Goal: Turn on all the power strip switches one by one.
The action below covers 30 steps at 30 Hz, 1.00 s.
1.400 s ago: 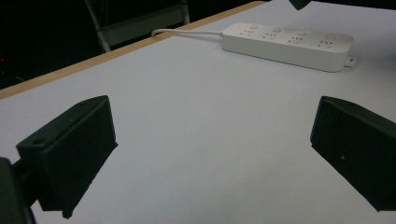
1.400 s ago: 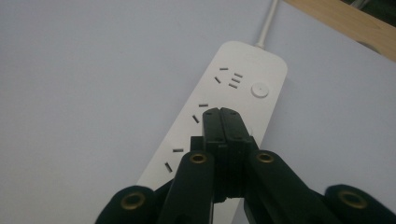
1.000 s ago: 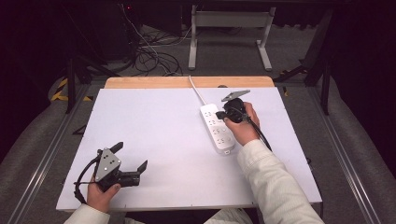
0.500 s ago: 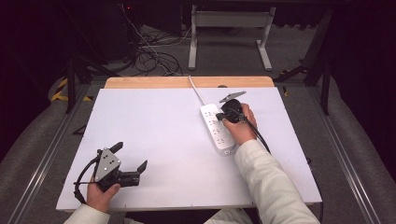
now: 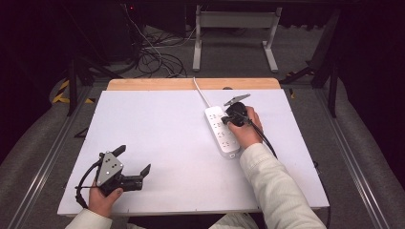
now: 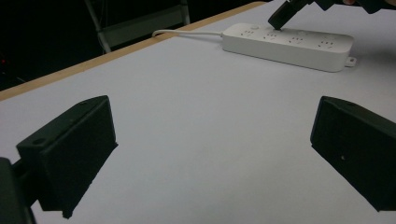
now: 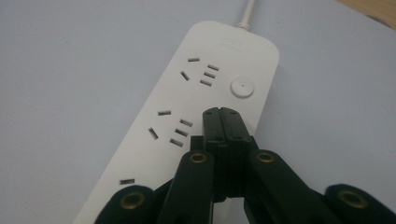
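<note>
Strip [image 7: 187, 116] directly beneath closed right tool [image 7: 222, 112]

I can read no lettering; the faint embossed mark on my white plastic power strip [image 7: 205, 116] stays illegible.

SITE: lab or test bay | EVIDENCE: white board [image 5: 157, 129] on wooden table [image 5: 143, 84]; dark curtained surround; loose cables [image 5: 157, 59] on grey floor; metal stand [image 5: 234, 19] behind; hazard tape [image 5: 61, 90] at left; rails [image 5: 45, 157] flanking table
</note>
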Tool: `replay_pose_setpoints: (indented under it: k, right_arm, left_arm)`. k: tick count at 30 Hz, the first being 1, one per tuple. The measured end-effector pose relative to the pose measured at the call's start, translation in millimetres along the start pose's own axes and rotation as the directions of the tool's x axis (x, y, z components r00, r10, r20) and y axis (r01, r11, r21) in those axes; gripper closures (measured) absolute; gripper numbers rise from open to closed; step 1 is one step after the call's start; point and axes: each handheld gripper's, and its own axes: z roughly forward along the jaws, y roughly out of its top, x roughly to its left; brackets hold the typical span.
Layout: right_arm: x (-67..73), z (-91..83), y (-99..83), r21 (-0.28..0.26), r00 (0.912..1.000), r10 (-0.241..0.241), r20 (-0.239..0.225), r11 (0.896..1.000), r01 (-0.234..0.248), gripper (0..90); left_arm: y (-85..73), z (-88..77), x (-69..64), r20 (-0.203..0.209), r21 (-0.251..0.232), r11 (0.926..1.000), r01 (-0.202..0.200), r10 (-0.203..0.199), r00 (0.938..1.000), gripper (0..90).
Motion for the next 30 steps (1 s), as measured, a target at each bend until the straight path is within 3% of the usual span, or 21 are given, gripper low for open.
replay_pose_setpoints:
  k: [30]
  right_arm:
    - [1.4, 2.7, -1.7, 0.008, 0.9989, 0.046, 0.011, 0.999, -0.046, 90.0]
  left_arm:
    - [0.1, -0.5, -0.3, 0.001, 0.002, 1.0000, -0.007, 0.007, 1.0000, 0.5]
